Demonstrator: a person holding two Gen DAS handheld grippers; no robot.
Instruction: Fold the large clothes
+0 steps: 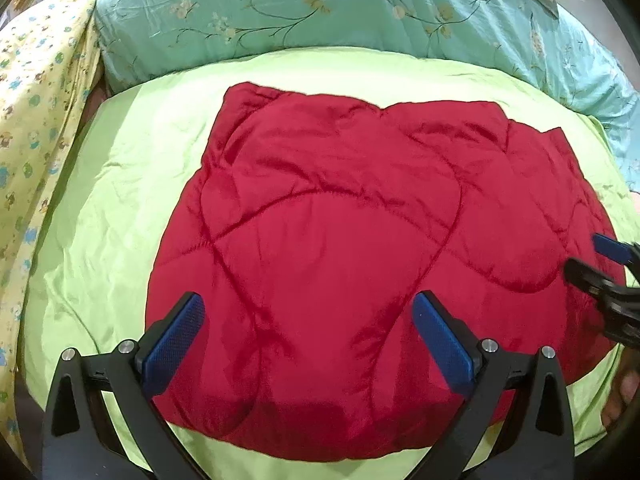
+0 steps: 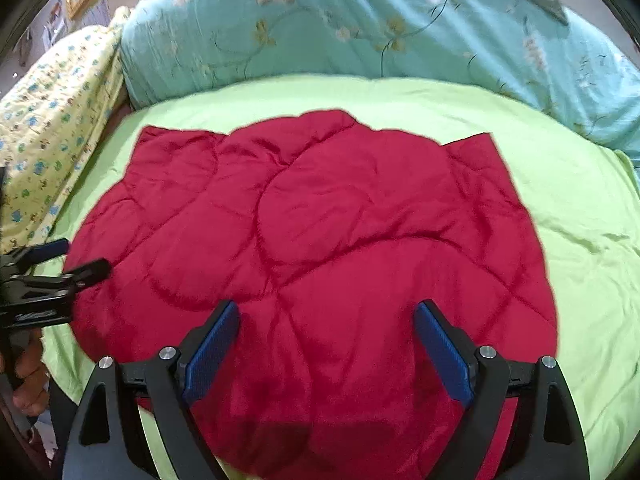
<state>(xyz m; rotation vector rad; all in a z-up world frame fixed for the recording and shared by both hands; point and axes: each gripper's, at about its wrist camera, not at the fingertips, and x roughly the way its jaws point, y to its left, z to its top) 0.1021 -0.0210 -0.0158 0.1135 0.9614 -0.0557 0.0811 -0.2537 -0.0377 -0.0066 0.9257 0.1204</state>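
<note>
A red quilted garment lies folded into a rough rectangle on a light green sheet; it also shows in the right wrist view. My left gripper hovers open above its near left part, holding nothing. My right gripper hovers open above its near right part, holding nothing. The right gripper shows at the right edge of the left wrist view. The left gripper shows at the left edge of the right wrist view.
A turquoise floral quilt is bunched along the far side of the bed. A yellow patterned cover lies at the left. The green sheet surrounds the garment on all sides.
</note>
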